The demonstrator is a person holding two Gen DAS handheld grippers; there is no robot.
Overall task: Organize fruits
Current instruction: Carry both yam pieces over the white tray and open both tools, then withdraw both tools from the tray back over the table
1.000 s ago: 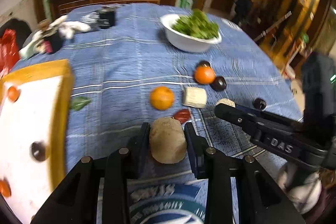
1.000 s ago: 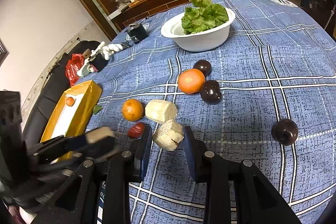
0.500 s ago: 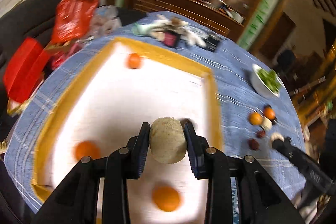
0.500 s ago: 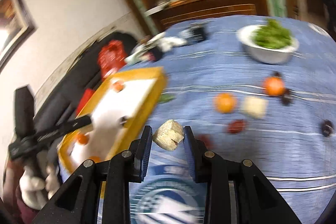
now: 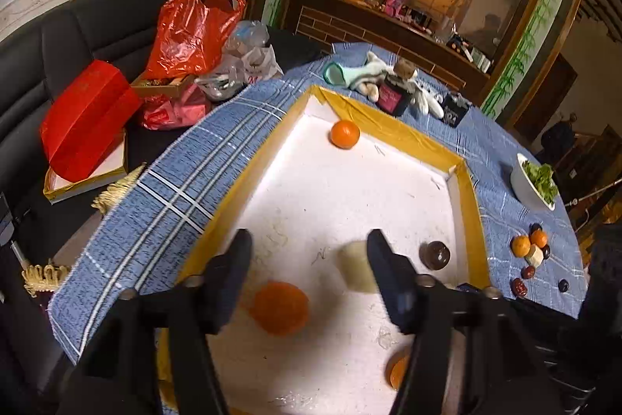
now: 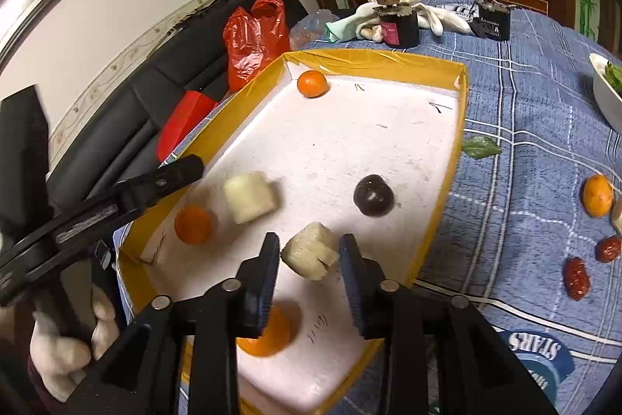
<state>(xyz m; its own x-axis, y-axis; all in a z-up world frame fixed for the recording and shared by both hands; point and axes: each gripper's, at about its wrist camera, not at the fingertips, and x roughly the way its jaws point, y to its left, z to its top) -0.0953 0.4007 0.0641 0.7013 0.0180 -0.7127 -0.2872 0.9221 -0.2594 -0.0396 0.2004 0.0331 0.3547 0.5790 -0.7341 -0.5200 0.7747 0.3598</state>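
We're over the yellow-rimmed tray point(image 6: 453, 181) on the blue checked tabletop point(image 6: 525, 158), and it's filling up: a tangerine point(image 6: 311, 84) sits in the far corner, a dark round fruit point(image 6: 373, 195) lies near the right rim, another tangerine point(image 6: 193, 224) rests by the left rim, and a third point(image 6: 268, 333) is partly hidden under our right tool point(image 6: 311, 259). Our left tool point(image 5: 307, 259) is opening, released, and the pale chunk point(image 5: 357, 265) lies blurred on the white floor of the tray just beside its right finger. Our right tool is opening too, with a ridged pale chunk point(image 6: 311, 255) between its fingers above the tray; the pads look just clear of it. Outside on the cloth wait a tangerine point(image 6: 598, 195), two red dates point(image 6: 577, 278) and a bowl of greens point(image 5: 534, 183).
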